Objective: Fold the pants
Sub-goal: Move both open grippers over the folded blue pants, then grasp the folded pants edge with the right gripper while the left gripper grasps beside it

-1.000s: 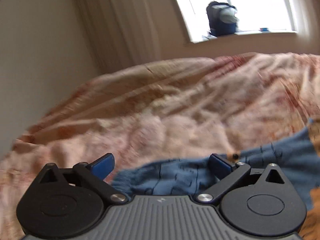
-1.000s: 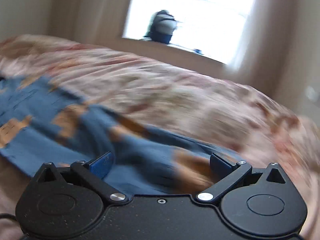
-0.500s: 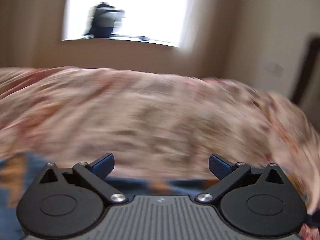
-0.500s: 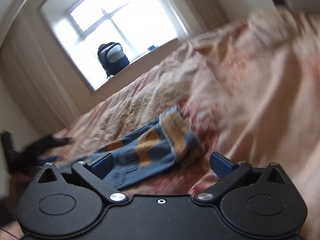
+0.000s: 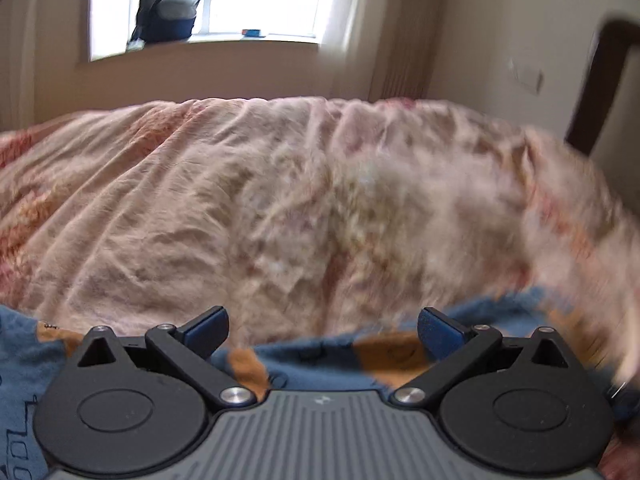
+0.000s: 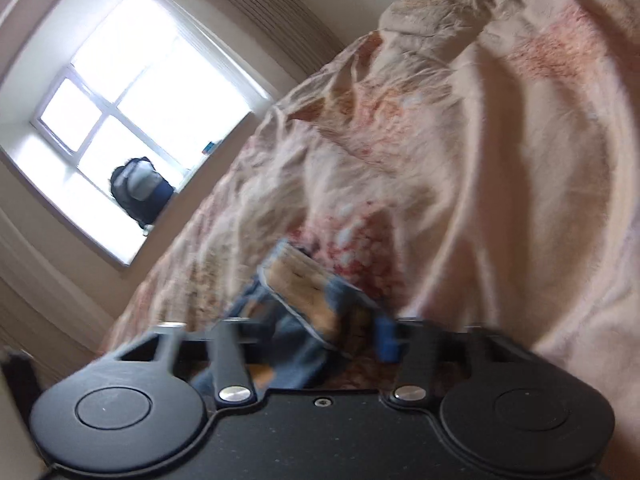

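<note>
Blue pants with orange-brown patches (image 5: 320, 360) lie on the bed, and their edge runs just under my left gripper (image 5: 322, 328). That gripper is open wide, with the fabric below its blue pads and not pinched. In the right wrist view a pant-leg end with a pale hem (image 6: 296, 280) rises between the fingers of my right gripper (image 6: 324, 332). Its jaws are closing and motion-blurred, with the cloth between them. The right blue pad (image 6: 386, 336) stands close beside the cloth; the left pad is hidden behind it.
A wrinkled pink floral bedspread (image 5: 280, 200) covers the bed and bulges in a high fold (image 6: 520, 160) to the right. A backpack (image 5: 168, 8) sits on the sill of a bright window. Dark furniture (image 5: 600, 80) stands by the right wall.
The left gripper swung right along the pants edge and has settled. The right gripper rolled sideways toward the leg end, and its jaws went from wide open to narrow around the cloth.
</note>
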Demonstrator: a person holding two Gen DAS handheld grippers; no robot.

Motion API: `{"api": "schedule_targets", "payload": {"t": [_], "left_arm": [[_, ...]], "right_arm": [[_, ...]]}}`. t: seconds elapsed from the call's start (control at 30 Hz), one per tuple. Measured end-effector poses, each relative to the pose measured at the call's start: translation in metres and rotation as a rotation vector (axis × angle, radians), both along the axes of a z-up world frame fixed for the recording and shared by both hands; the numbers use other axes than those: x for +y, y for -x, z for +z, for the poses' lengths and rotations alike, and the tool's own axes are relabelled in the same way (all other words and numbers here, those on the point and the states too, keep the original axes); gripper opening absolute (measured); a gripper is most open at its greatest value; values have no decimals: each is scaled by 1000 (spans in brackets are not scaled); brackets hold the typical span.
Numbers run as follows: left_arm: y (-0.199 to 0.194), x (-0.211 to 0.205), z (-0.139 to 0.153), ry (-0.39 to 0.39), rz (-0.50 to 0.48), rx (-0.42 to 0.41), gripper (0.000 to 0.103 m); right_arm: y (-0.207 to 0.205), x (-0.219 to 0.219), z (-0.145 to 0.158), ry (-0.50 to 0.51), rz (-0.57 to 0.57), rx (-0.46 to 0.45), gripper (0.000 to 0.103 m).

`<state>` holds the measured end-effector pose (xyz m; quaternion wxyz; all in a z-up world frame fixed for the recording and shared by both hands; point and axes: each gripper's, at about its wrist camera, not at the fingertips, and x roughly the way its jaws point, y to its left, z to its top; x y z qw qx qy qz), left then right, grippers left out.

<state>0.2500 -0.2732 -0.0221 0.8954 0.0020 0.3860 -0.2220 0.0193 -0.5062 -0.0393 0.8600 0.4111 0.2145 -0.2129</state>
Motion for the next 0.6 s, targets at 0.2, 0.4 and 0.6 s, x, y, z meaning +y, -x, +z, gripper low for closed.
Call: {"api": "schedule_targets", "payload": {"t": [0.2, 0.4, 0.6], "left_arm": [[-18, -1, 33, 252, -125, 168, 99], [-11, -29, 39, 274, -246, 277, 94], [-4, -54, 26, 111, -296, 289, 94]], "right_arm": [[-9, 35, 22, 306, 113, 16, 16], [-32, 106, 36, 814, 359, 74, 16], [-38, 150, 25, 1063, 526, 120, 16]]}}
